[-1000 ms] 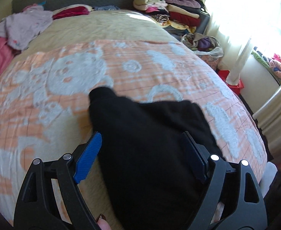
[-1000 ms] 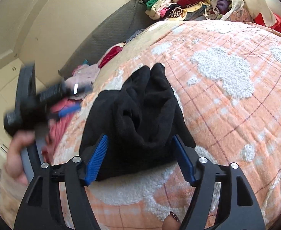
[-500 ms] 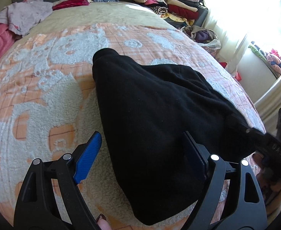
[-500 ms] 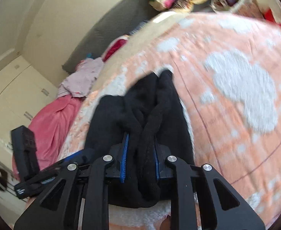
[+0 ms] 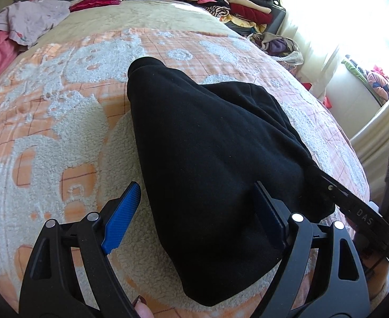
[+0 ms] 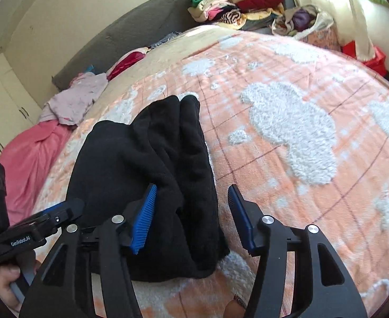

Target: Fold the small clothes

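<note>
Black fleece garment [image 5: 210, 159] lay bunched on the orange-and-white blanket [image 5: 62, 122] of the bed, near its front edge, with a narrower end reaching toward the far side. In the left wrist view, the left tool [image 5: 194, 212] had its blue pads spread wide, the left pad over the blanket and the right pad against the dark cloth, pinching nothing. In the right wrist view, the right tool [image 6: 191, 212] also stood spread, its two fingers straddling the garment's near right fold [image 6: 194, 185]; whether the pads touched the cloth could not be told. At the far end of the bed lay a pale lilac garment [image 6: 75, 100] and pink bedding [image 6: 32, 159], and a stack of folded clothes [image 5: 234, 2] stood beyond the far right corner.
</note>
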A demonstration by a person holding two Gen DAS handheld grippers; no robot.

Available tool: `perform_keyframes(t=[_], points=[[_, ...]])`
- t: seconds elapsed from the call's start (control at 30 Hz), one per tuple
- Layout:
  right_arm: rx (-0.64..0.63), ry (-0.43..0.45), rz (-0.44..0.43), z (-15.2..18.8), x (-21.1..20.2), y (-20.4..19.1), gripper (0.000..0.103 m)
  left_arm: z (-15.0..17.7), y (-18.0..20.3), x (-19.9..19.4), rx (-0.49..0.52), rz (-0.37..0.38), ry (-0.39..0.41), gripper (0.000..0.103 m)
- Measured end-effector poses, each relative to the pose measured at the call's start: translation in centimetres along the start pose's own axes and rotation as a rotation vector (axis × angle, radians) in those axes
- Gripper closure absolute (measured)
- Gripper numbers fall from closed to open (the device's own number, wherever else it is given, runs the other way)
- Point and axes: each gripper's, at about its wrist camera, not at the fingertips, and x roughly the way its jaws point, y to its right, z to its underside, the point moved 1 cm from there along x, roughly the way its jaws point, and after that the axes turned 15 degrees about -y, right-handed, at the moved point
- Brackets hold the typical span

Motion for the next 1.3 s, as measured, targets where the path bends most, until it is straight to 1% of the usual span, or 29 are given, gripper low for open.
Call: perform_keyframes(t=[0.07, 0.1, 0.13, 0.17, 0.2, 0.3, 0.33, 0.37, 0.4, 0.43, 0.57, 0.67, 0.73, 0.97, 1.3], points=[[-0.028, 0.022, 0.040, 0.2, -0.8, -0.6, 0.045, 0.1, -0.1, -0.2, -0.001, 0.003, 0.003, 0.026], [-0.036, 0.030, 0.050, 0.3, -1.1, -0.8, 0.042, 0.2, -0.1, -0.3, -0.001, 0.003, 0.005, 0.026], [-0.042, 0.039, 0.064, 0.4, -1.5, -0.9, 0.036, 0.3, -0.1, -0.5, -0.002, 0.002, 0.008, 0.026], [-0.049, 0.051, 0.078, 0.5, -1.9, -1.0, 0.032, 0.4, -0.1, -0.7, -0.002, 0.003, 0.011, 0.026], [-0.055, 0.064, 0.081, 0.6, -2.4, -1.2, 0.027, 0.5, 0.0, -1.0, 0.000, 0.003, 0.016, 0.026], [-0.072, 0.111, 0.091, 1.2, -4.3, -1.4, 0.017, 1.0, 0.1, -1.9, 0.007, -0.001, 0.034, 0.026], [-0.080, 0.129, 0.091, 1.5, -5.0, -1.6, 0.013, 1.2, 0.2, -2.4, 0.010, 0.000, 0.042, 0.023], [-0.088, 0.145, 0.089, 1.8, -5.7, -1.7, 0.012, 1.3, 0.3, -2.9, 0.013, 0.000, 0.052, 0.015], [-0.093, 0.159, 0.089, 2.1, -6.3, -1.7, 0.009, 1.5, 0.3, -3.2, 0.015, -0.002, 0.061, 0.011], [-0.098, 0.178, 0.090, 2.5, -7.1, -1.9, 0.007, 1.7, 0.4, -3.8, 0.019, -0.005, 0.074, 0.010], [-0.118, 0.231, 0.089, 3.6, -9.5, -2.5, 0.005, 2.7, 0.9, -5.3, 0.037, -0.014, 0.100, 0.010], [-0.137, 0.250, 0.085, 4.5, -10.8, -3.2, 0.005, 3.7, 1.2, -6.4, 0.049, -0.037, 0.129, 0.010], [-0.150, 0.259, 0.095, 5.1, -11.4, -3.6, 0.005, 4.5, 1.2, -7.2, 0.051, -0.039, 0.144, 0.010], [-0.185, 0.261, 0.138, 7.4, -12.2, -4.6, 0.005, 7.2, 0.5, -8.6, 0.040, -0.046, 0.171, 0.010], [-0.210, 0.217, 0.161, 10.7, -11.3, -5.0, 0.005, 10.8, -1.1, -9.1, 0.011, -0.064, 0.175, 0.010]])
